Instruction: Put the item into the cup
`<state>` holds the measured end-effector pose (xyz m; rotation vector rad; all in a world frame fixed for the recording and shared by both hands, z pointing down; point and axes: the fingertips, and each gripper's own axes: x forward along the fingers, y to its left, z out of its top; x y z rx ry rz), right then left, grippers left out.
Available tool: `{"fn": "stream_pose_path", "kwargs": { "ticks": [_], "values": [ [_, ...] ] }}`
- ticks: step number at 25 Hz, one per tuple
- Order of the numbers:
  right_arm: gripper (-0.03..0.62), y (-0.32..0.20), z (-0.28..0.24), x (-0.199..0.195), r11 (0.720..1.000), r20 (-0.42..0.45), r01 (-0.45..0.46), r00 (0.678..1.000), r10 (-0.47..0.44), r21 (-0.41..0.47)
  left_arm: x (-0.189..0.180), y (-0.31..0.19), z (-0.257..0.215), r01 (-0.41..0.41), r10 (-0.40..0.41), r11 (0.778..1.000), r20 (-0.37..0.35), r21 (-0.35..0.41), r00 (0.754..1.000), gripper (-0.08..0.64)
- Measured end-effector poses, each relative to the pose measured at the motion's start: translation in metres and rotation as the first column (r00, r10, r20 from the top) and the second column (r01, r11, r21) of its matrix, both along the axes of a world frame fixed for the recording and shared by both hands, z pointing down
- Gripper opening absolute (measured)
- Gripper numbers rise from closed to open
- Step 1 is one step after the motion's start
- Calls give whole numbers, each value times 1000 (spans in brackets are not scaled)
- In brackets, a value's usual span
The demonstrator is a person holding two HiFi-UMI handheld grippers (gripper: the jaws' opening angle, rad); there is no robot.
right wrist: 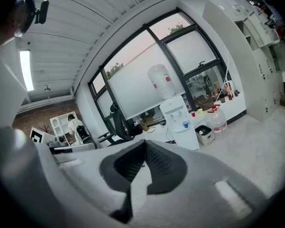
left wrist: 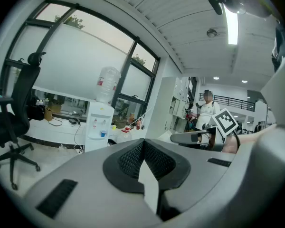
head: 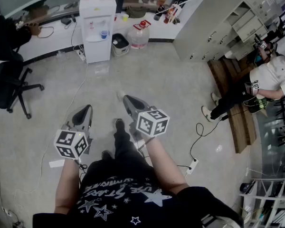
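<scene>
A black T-shirt printed with white stars and lettering is worn with black trousers.

Camera layout: one head view, two gripper views.
From the head we look steeply down on the floor, left gripper and right gripper; each gripper view sits close behind its jaws, facing across the room. All three share the water dispenser.

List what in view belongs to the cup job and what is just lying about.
Job:
left gripper, shut, empty
right gripper, shut, empty
(no cup or item in any view)

Lying about:
water dispenser
water jug on the floor
office chair
power strip
cabinets
seated person
</scene>
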<state>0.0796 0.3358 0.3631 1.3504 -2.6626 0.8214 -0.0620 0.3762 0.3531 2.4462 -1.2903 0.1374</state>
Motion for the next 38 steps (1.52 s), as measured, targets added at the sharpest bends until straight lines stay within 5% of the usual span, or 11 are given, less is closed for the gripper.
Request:
{"fn": "stream_pose_path", "kwargs": {
  "ticks": [27, 38],
  "values": [
    [2, 20, 4, -18, 1000, -22, -2, 1000, 2, 17, -32, 22, 8, 13, -13, 1000, -8, -6, 1000, 5],
    [2, -50, 23, -20, 999, -4, 21, 1000, -21, -24, -39, -39, 16, 57, -57, 998, -5, -28, 998, 5]
  ]
}}
